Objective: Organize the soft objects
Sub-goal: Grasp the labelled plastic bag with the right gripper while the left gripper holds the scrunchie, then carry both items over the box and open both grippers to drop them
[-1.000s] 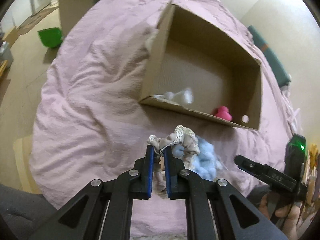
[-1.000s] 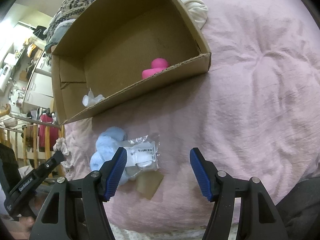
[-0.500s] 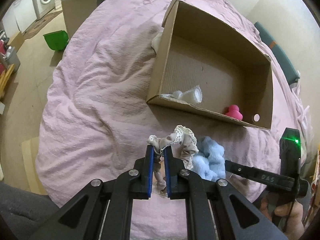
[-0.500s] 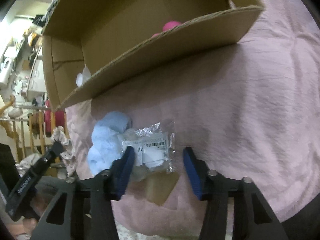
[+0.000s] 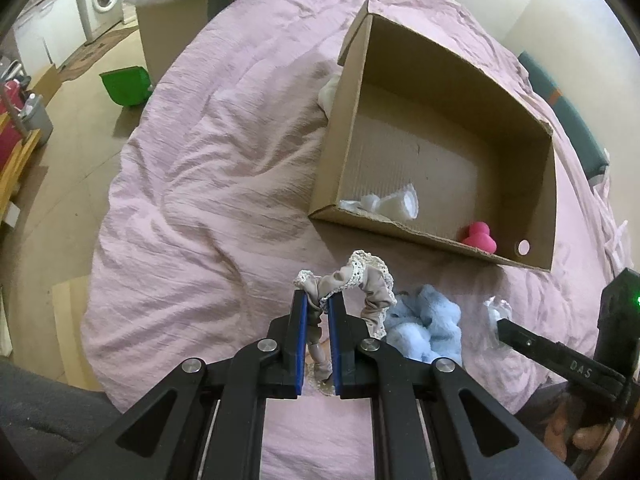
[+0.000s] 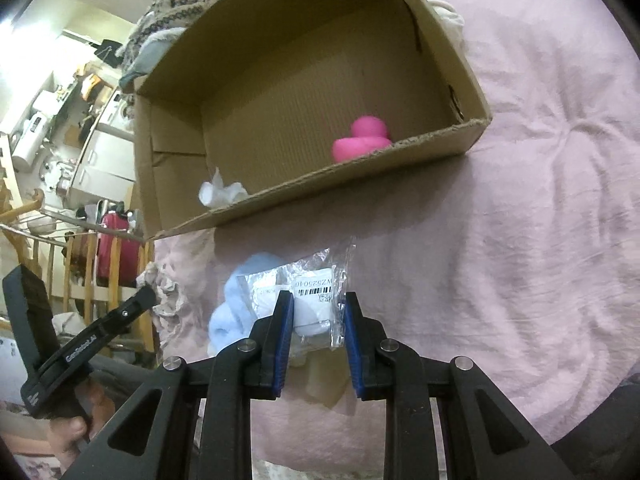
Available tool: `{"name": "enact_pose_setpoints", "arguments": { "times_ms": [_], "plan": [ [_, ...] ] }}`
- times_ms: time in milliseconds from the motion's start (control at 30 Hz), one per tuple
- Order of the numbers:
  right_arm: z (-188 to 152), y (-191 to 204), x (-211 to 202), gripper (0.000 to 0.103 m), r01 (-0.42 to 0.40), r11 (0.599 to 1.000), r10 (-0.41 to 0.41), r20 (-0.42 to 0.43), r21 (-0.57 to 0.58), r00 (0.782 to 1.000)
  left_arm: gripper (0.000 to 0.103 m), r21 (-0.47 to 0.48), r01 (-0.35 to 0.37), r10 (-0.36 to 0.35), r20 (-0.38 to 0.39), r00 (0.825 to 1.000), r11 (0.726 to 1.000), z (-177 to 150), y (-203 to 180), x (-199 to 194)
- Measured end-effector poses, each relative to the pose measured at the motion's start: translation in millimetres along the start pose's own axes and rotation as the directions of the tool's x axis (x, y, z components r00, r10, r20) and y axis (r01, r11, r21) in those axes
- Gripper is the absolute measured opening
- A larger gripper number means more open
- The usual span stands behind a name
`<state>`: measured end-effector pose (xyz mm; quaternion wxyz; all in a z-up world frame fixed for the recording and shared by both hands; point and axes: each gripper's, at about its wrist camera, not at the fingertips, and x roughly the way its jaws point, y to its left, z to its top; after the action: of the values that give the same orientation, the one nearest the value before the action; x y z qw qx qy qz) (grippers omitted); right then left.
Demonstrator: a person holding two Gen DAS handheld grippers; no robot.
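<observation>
Left wrist view. Centrally, the left gripper (image 5: 318,300) is shown with its jaws clamped on a beige lace-edged scrunchie (image 5: 360,280), which is held raised above the pink bedspread (image 5: 200,168). A cardboard box (image 5: 532,216) is seen at 1 o'clock, open at the top. Counted inside it: one white wad (image 5: 394,204) near the front wall and one pink sponge (image 5: 478,236) in the front corner. One blue fluffy cloth (image 5: 428,320) lies on the bedspread just beside the scrunchie, at 3 o'clock of the fingertips. For the step to be done well, the scrunchie should be carried over the front wall and let go only once it is well inside, so that its dangling loop is not caught on the cardboard edge.

Right wrist view. The right gripper (image 6: 316,304) is shown with its jaws narrowed about a clear plastic packet (image 6: 316,292) bearing a barcode label; whether the pads press it firmly cannot be told. The packet rests partly on the blue fluffy cloth (image 6: 240,300), at 9 o'clock. It is judged that only the packet should be pinched, squarely across its padded middle, since slippery film may slide out. Counted here: one box (image 6: 472,136) at 12 o'clock, one pink sponge (image 6: 360,138), one white wad (image 6: 220,194), one packet, one blue cloth. The left gripper (image 6: 148,296) is visible at 9 o'clock.
</observation>
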<state>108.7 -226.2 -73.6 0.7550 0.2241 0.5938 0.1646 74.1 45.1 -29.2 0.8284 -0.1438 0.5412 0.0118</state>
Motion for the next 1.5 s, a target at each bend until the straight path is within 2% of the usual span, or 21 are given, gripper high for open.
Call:
{"name": "enact_pose_setpoints", "arguments": {
  "times_ms": [333, 467, 633, 733, 933, 1067, 1133, 1267, 1400, 1500],
  "plan": [
    [-5, 3, -20, 0.026, -0.005, 0.999, 0.007, 0.049, -0.032, 0.999, 0.009, 0.004, -0.017, 0.016, 0.074, 0.997, 1.0, 0, 0, -20],
    [-5, 9, -42, 0.026, -0.006, 0.998, 0.013, 0.115, -0.062, 0.993, 0.009, 0.024, -0.004, 0.001, 0.131, 0.991, 1.0, 7, -5, -38],
    [8, 23, -72, 0.026, 0.013, 0.992, 0.014, 0.214, -0.123, 0.977, 0.009, 0.078, 0.005, -0.022, 0.221, 0.975, 0.997, 31, -22, -61],
    [23, 28, -88, 0.026, 0.017, 0.989, 0.024, 0.275, -0.147, 0.961, 0.009, 0.127, -0.013, -0.024, 0.281, 0.959, 0.992, 48, -37, -69],
    [53, 30, -89, 0.026, 0.069, 0.98, -0.006, 0.324, -0.185, 0.946, 0.009, 0.211, -0.046, -0.029, 0.339, 0.94, 0.976, 81, -66, -56],
    [58, 23, -73, 0.026, 0.079, 0.982, -0.018, 0.33, -0.171, 0.944, 0.009, 0.227, -0.028, -0.05, 0.329, 0.943, 0.973, 86, -77, -28],
    [59, 20, -62, 0.026, 0.109, 0.981, -0.053, 0.318, -0.162, 0.947, 0.009, 0.24, -0.019, -0.059, 0.31, 0.949, 0.971, 82, -80, -13],
    [60, 15, -48, 0.026, 0.132, 0.979, -0.085, 0.281, -0.154, 0.956, 0.009, 0.287, -0.055, -0.038, 0.31, 0.95, 0.956, 74, -85, 3],
    [60, 12, -39, 0.026, 0.155, 0.978, -0.115, 0.254, -0.142, 0.96, 0.01, 0.277, -0.06, -0.031, 0.315, 0.949, 0.959, 74, -83, 8],
    [60, 13, -35, 0.026, 0.162, 0.977, -0.124, 0.247, -0.14, 0.961, 0.01, 0.252, -0.044, -0.03, 0.28, 0.959, 0.967, 75, -80, 13]
  ]
}}
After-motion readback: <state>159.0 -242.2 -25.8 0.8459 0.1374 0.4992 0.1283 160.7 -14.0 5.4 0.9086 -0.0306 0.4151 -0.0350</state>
